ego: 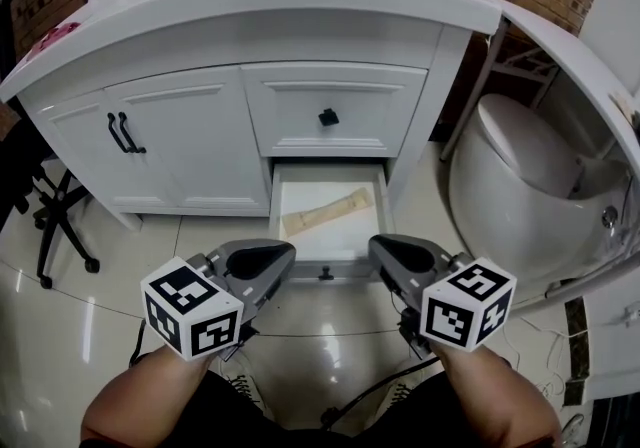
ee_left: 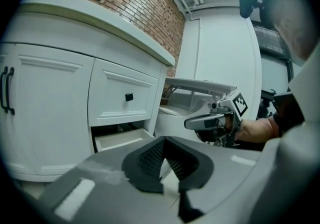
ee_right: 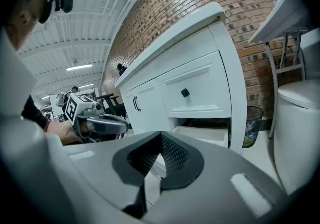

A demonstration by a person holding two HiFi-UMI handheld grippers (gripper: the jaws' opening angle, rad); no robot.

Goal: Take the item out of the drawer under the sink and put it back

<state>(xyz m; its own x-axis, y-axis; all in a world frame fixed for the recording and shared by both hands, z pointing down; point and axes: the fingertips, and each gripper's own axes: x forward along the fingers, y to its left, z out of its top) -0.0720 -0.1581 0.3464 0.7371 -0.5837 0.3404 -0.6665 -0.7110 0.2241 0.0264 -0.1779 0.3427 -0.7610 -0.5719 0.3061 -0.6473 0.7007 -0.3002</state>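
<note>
The bottom drawer (ego: 296, 186) under the sink stands pulled out, and a long beige item (ego: 328, 211) lies slantwise on its floor. My left gripper (ego: 272, 258) hovers just in front of the drawer's left corner, shut with nothing in it. My right gripper (ego: 388, 251) hovers at the drawer's right corner, also shut and empty. In the left gripper view the meshed pads (ee_left: 150, 157) meet, with the open drawer (ee_left: 120, 140) beyond them. The right gripper view shows its own pads (ee_right: 172, 155) touching and the drawer (ee_right: 210, 135) ahead; the item is hidden in both gripper views.
The white vanity has a shut upper drawer with a black knob (ego: 328, 117) and double doors with black handles (ego: 120, 133) to the left. A white toilet (ego: 530, 151) stands at the right, an office chair (ego: 50, 206) at the left, and a bin (ee_right: 254, 123) by the brick wall.
</note>
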